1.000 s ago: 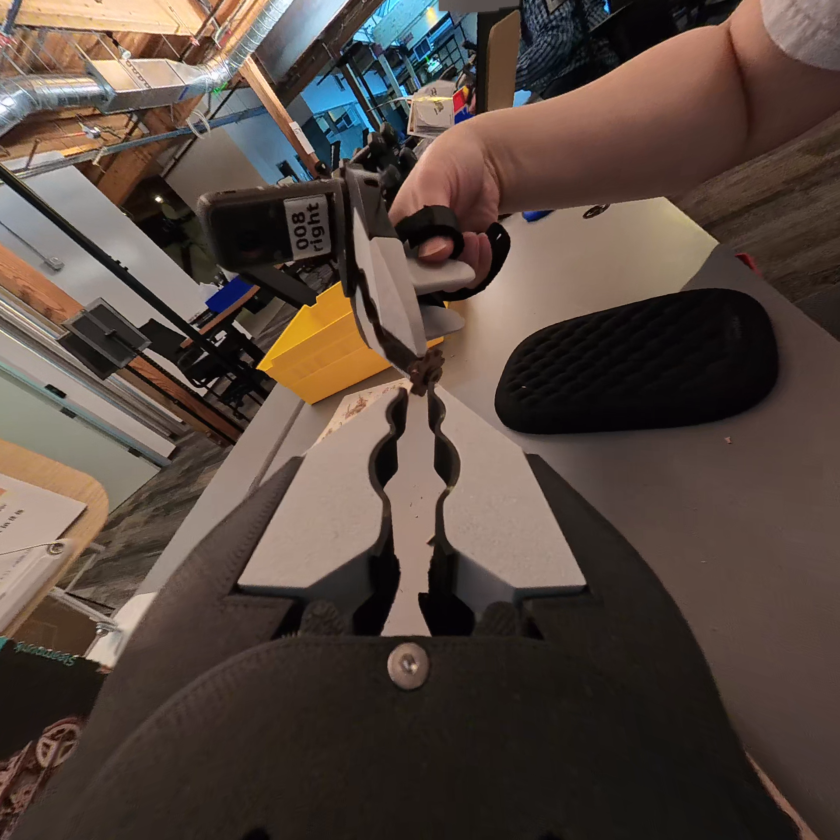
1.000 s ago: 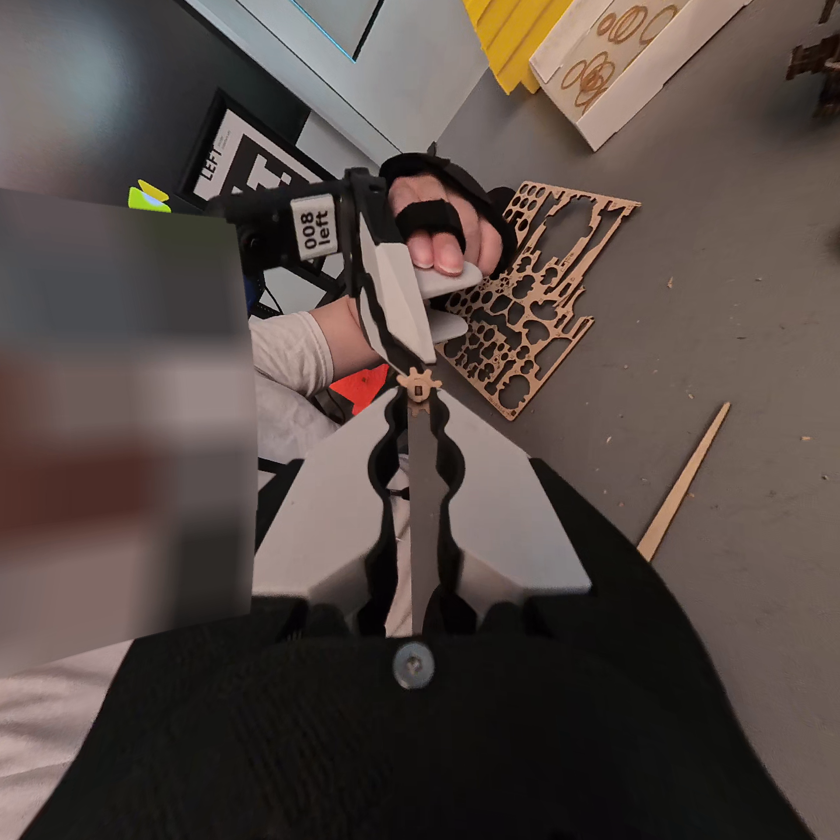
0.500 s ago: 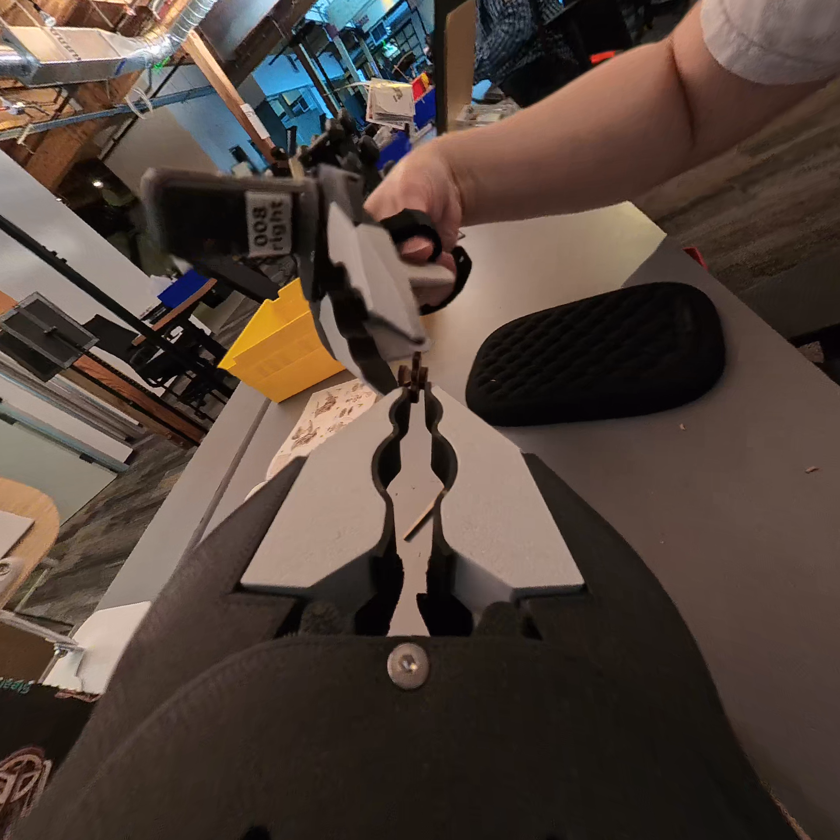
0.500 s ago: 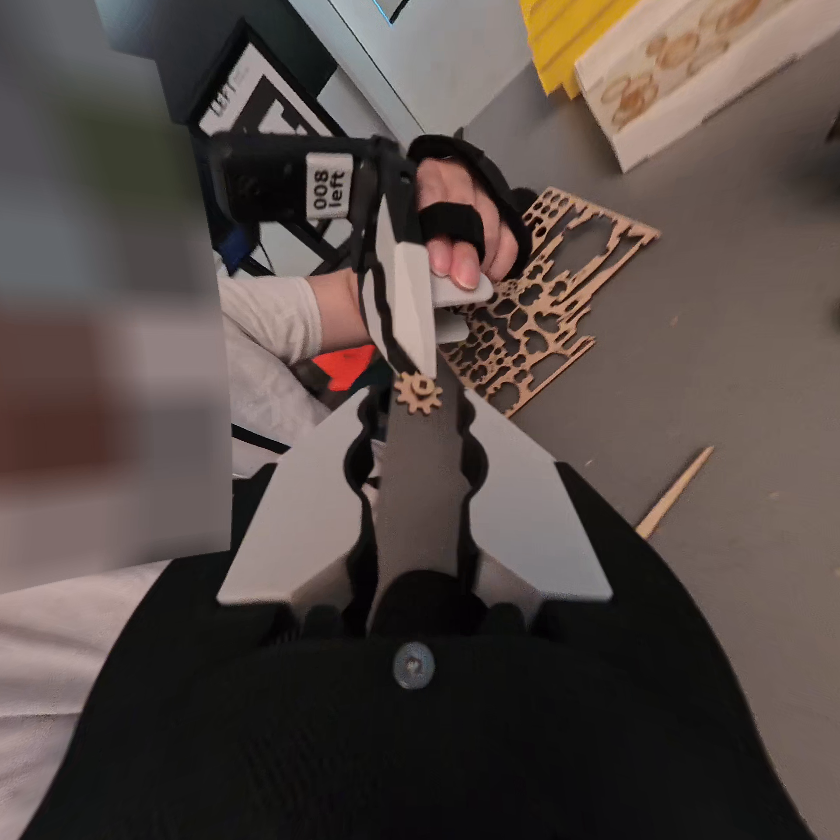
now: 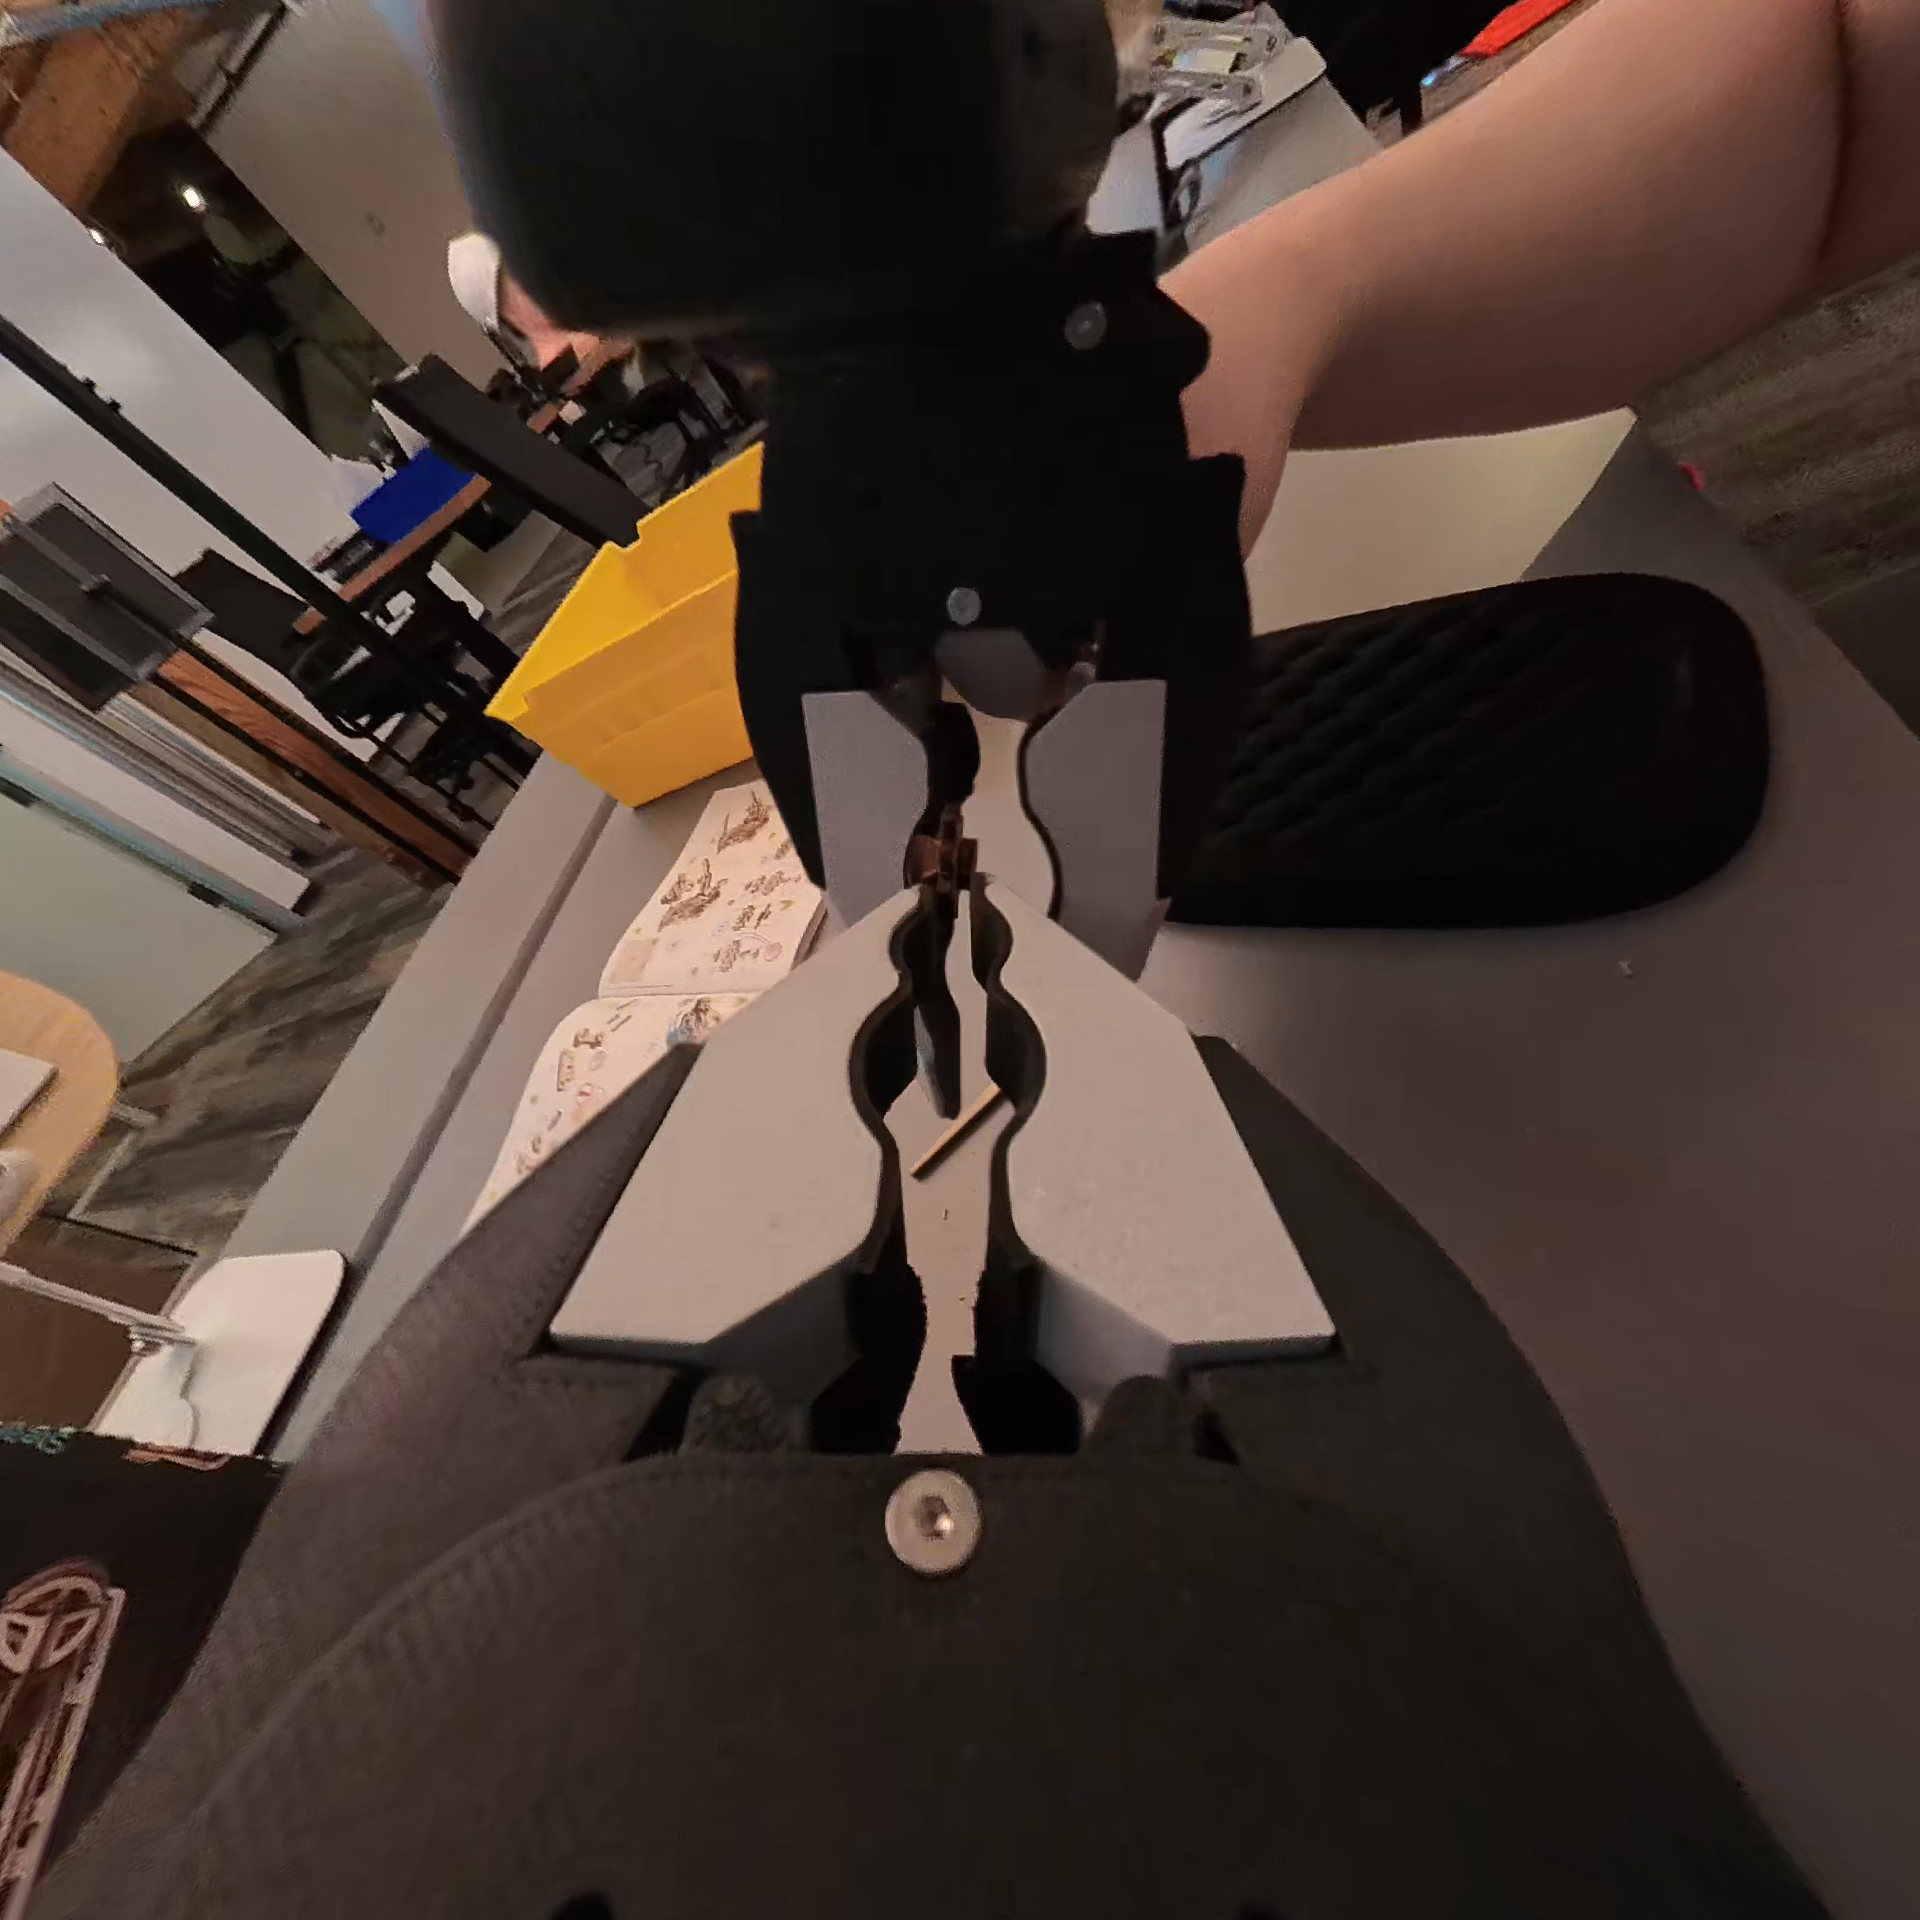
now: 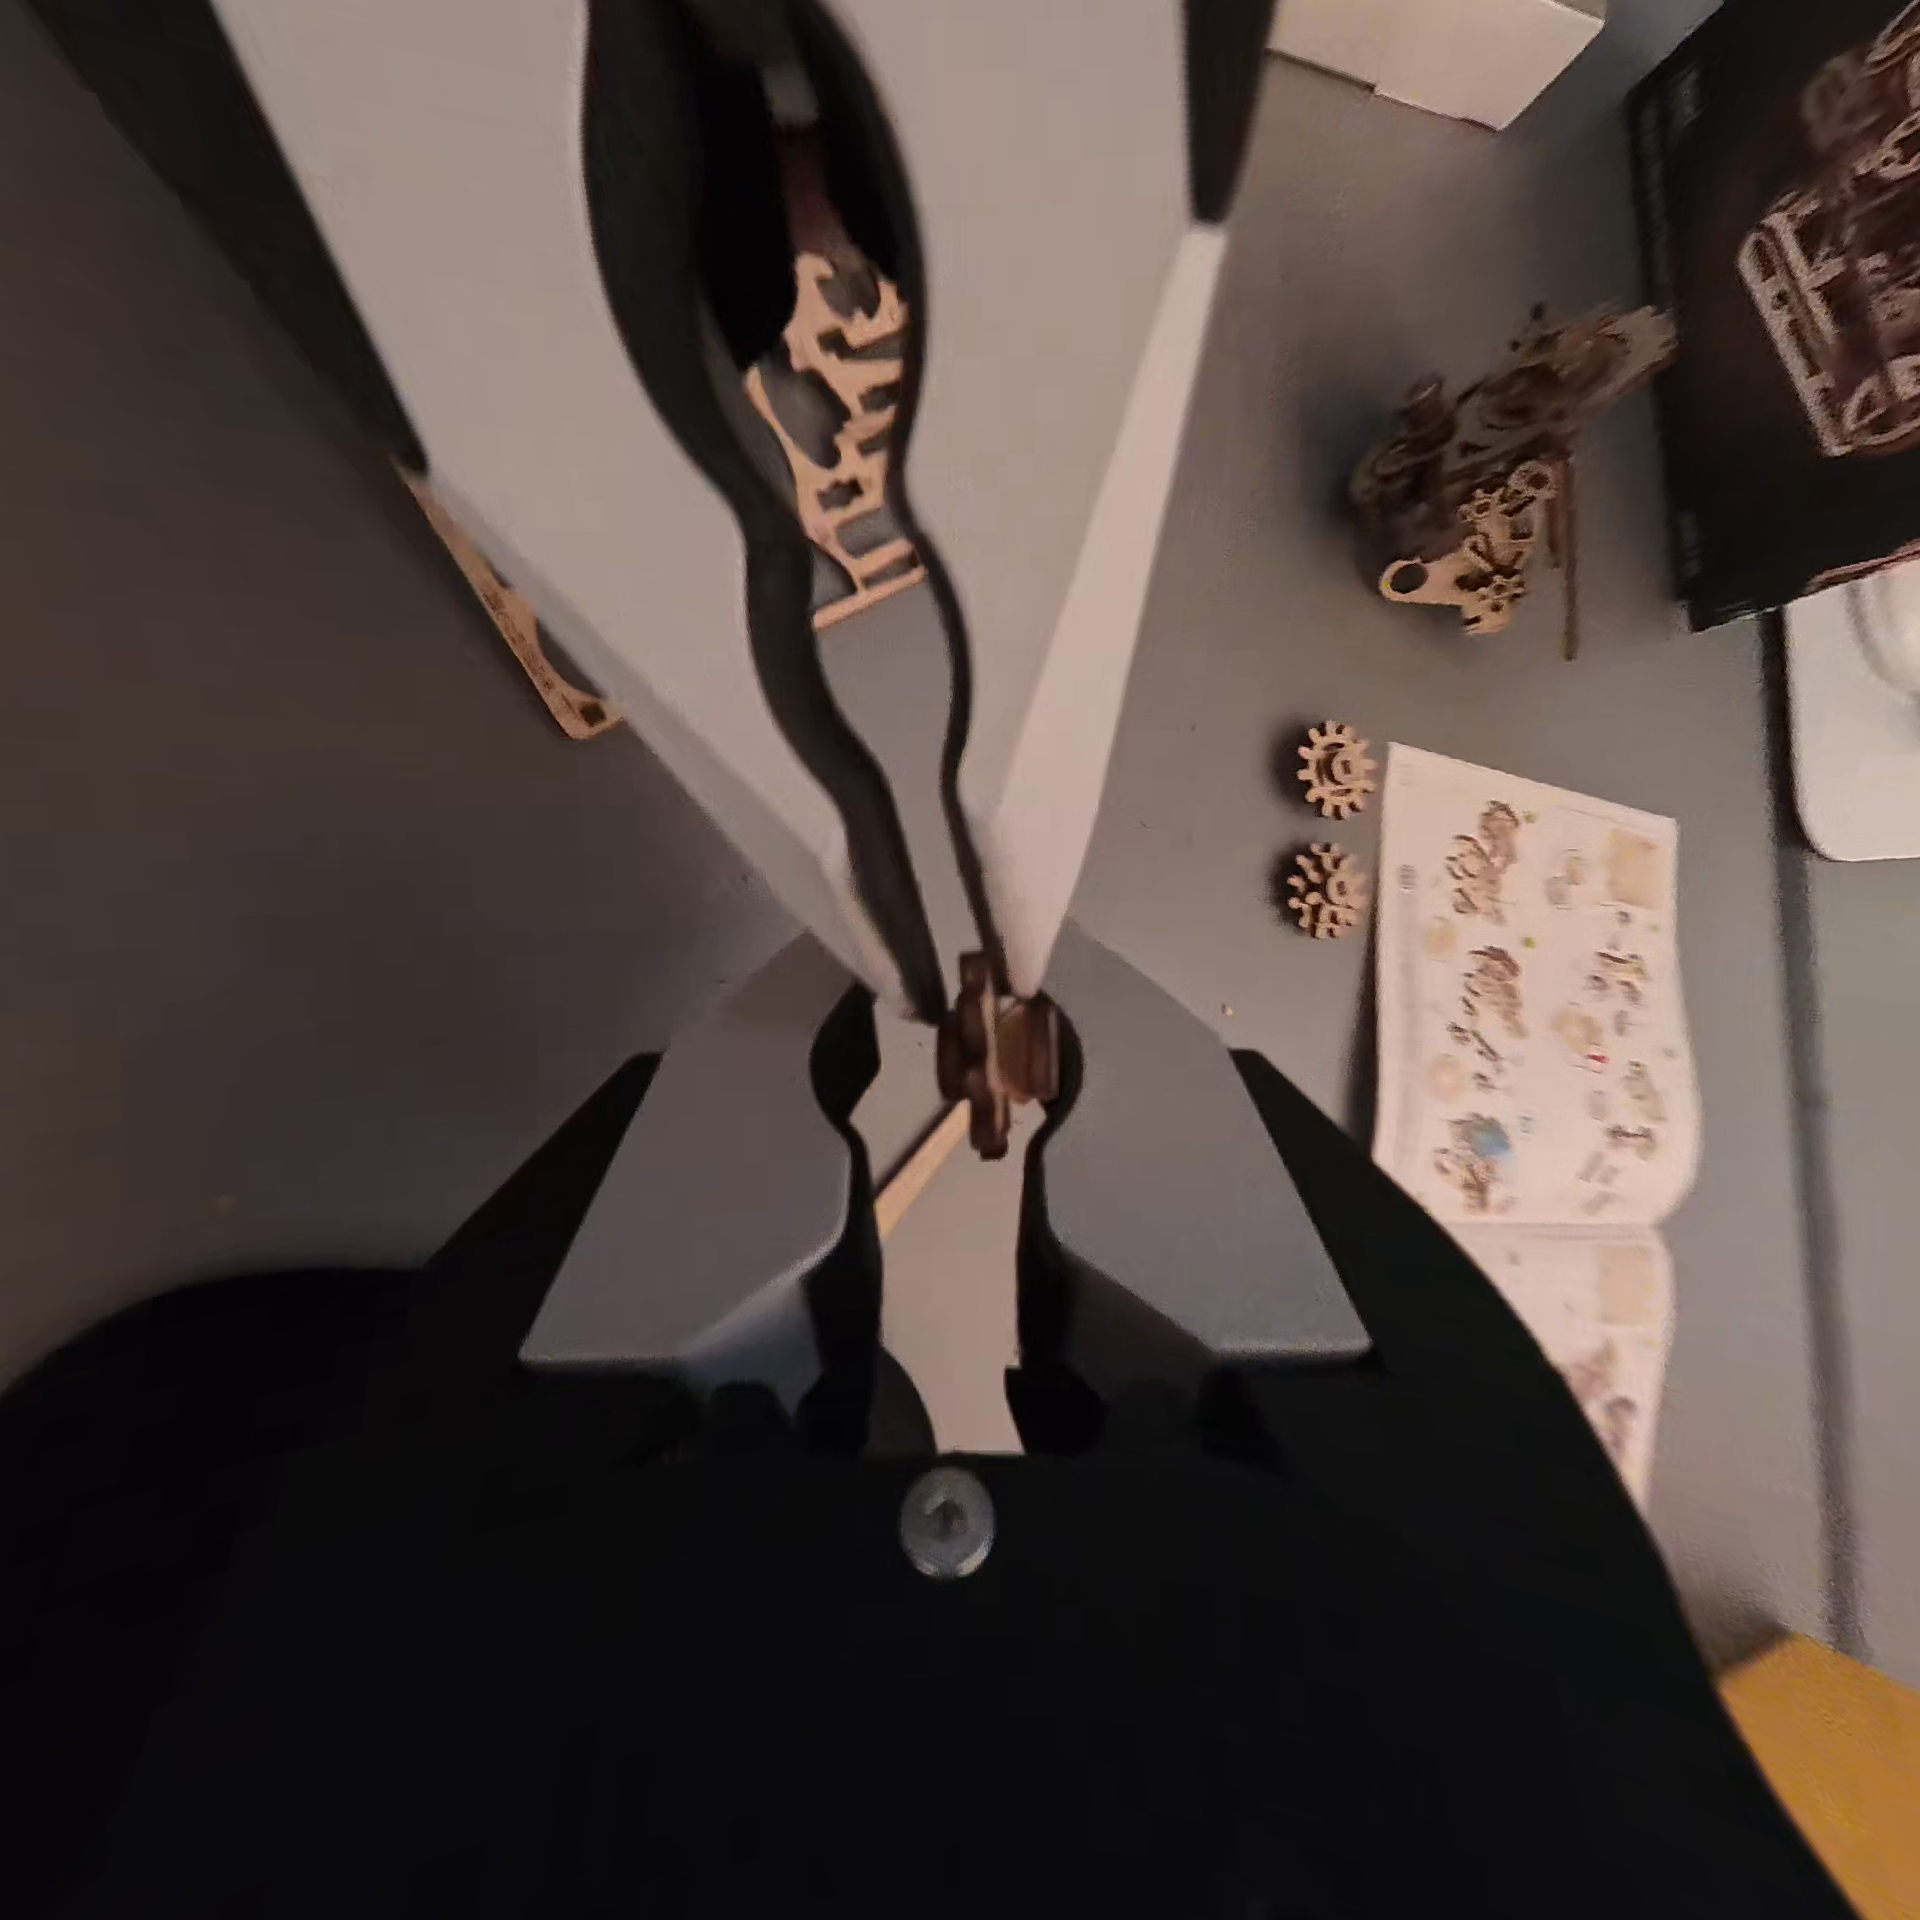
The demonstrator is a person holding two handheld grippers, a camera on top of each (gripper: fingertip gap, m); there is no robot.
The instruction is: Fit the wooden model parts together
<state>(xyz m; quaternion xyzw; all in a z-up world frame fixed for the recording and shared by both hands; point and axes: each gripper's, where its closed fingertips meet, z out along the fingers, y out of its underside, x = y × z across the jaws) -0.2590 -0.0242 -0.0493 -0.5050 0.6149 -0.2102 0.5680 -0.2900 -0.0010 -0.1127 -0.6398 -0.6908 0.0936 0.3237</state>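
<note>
Left tool [image 5: 943, 902] pinched on small toothed wooden gear [image 5: 941, 864] — right tool [image 6: 961, 1013] nose-to-nose opposite, slightly parted around it, whether gripping hard to tell.

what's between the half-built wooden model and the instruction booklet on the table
In the right wrist view, two loose wooden gears lie on the grey table between the half-built model and the booklet, close by the booklet's left edge.

On the tabletop [image 6: 1195, 644], two gears [image 6: 1335, 769] lie just left of the instruction booklet [image 6: 1527, 987]. The wooden model [image 6: 1486, 499] sits beyond the booklet. The box [image 6: 1787, 291] lies right of that model.
</note>
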